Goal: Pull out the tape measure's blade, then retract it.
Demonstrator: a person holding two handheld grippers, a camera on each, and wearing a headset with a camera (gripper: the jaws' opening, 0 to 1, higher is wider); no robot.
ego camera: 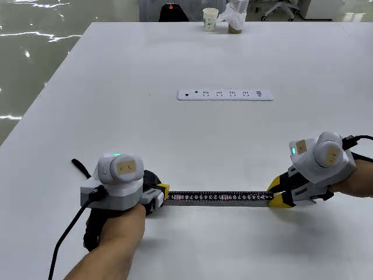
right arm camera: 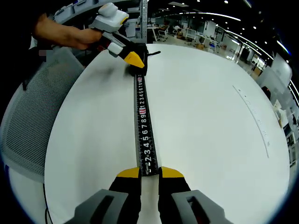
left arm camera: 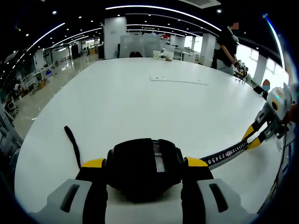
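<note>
left claw (ego camera: 158, 195), lower left of the head view: closed around the black body of the tape measure (left arm camera: 142, 170), yellow tips pressed to both its sides. right claw (ego camera: 278, 196), lower right: pinched almost shut on the end of the blade (ego camera: 218, 197). holds that blade drawn out straight between the two claws, low along the white tabletop (ego camera: 175, 134), numbers facing up. black strap (ego camera: 80, 168) lying left of the case. further up, white power strip (ego camera: 225, 94) at centre frame and paper cup (ego camera: 210, 18) by the top edge.
</note>
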